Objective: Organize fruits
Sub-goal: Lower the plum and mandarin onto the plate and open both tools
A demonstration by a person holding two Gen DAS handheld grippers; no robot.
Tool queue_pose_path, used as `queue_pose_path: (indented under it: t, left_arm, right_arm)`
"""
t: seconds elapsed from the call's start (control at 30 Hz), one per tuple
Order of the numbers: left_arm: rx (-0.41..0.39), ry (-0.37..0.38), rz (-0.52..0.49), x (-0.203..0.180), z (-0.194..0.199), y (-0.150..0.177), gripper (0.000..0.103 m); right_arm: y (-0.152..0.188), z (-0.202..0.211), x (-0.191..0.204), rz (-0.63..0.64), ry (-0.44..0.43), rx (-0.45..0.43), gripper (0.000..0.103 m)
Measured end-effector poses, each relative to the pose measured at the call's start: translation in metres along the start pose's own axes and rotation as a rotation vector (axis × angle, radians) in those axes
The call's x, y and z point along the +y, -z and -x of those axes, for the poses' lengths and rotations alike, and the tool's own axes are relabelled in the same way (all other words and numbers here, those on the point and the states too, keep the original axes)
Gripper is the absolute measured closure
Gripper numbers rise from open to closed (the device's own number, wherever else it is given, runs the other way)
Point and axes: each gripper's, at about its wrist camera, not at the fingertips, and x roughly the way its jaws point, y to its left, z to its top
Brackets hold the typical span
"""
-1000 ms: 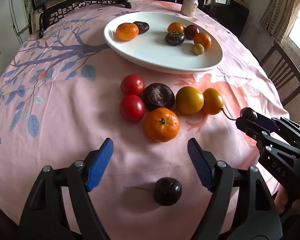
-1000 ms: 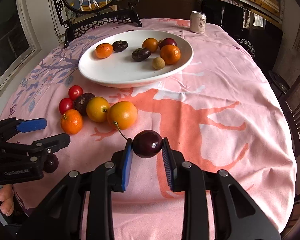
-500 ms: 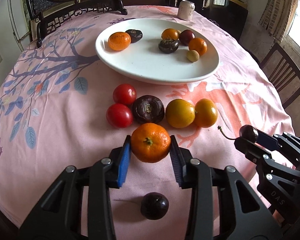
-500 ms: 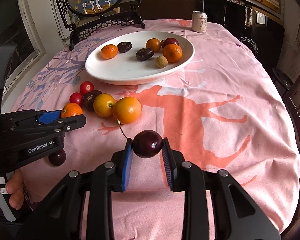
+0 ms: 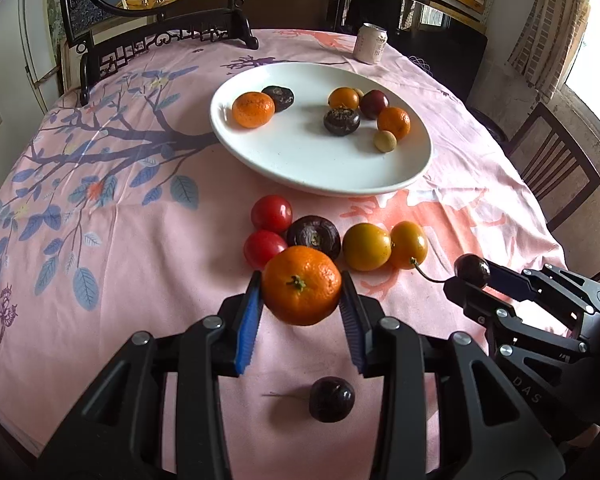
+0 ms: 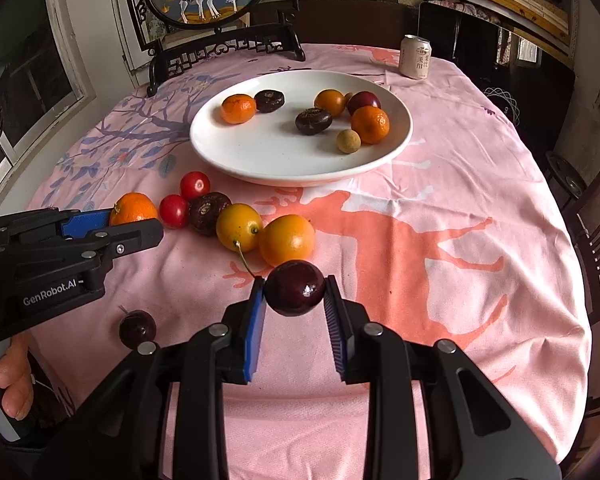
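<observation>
— Since a second ago, your left gripper (image 5: 300,308) has gone from open and empty over the bench to gripping the mandarin (image 5: 301,285), and it is now lifted clear of the cloth. Your right gripper (image 6: 295,300) carries the cherry (image 6: 295,288) as it did then.

— Where do those two sit now?

— You have the mandarin squeezed between the left blue fingers (image 5: 247,322), stem end facing up toward the camera. It's round, so no real long axis. The cherry is pinched between your right fingers (image 6: 255,328), its stem pointing up and away to the left.

— And the target?

— I'd judge it's the white plate (image 5: 300,168), straight ahead of both grippers, beyond the loose fruit: two tomatoes (image 5: 271,213), a dark fruit (image 5: 314,234) and two yellow-orange fruits (image 5: 366,246). Your left gripper lines up with the plate's near rim; your right sits lower and to the side.

— Anything left behind?

— One more cherry (image 5: 331,398) lies on the bench (image 5: 140,240) below your left fingers, stem pointing left. A can (image 6: 415,57) stands past the plate.
</observation>
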Motion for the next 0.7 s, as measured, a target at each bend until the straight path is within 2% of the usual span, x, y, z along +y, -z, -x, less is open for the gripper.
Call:
queue_pose_path:
  t: [0.13,0.23,0.37,0.43,0.5,0.6,0.7]
  left_arm:
    - [-0.008,-0.015,-0.004,0.008,-0.004,-0.031,0.065]
    - [-0.012,-0.037,0.004,0.014,-0.016,-0.073,0.065]
    - [-0.005,-0.04,0.03,0.018,-0.046,-0.134,0.065]
    - [0.018,-0.05,0.046,0.019,-0.068,-0.155,0.065]
    - [0.05,-0.052,0.064,0.019,-0.089,-0.167,0.065]
    - [0.09,-0.04,0.068,0.015,-0.113,-0.175,0.065]
    - [0.074,-0.039,0.043,0.008,-0.119,-0.179,0.065]
  right_arm:
    - [-0.02,0.001,0.001,0.022,0.024,-0.016,0.073]
    - [-0.049,-0.008,0.0,0.042,0.031,-0.014,0.074]
    - [-0.096,-0.033,-0.009,0.044,0.009,-0.027,0.074]
    - [-0.118,-0.054,-0.016,0.051,0.031,-0.023,0.074]
    - [-0.134,-0.077,-0.025,0.042,0.067,0.016,0.074]
    - [-0.146,-0.099,-0.037,0.025,0.072,0.057,0.074]
    - [-0.153,-0.104,-0.038,0.041,0.083,0.044,0.074]
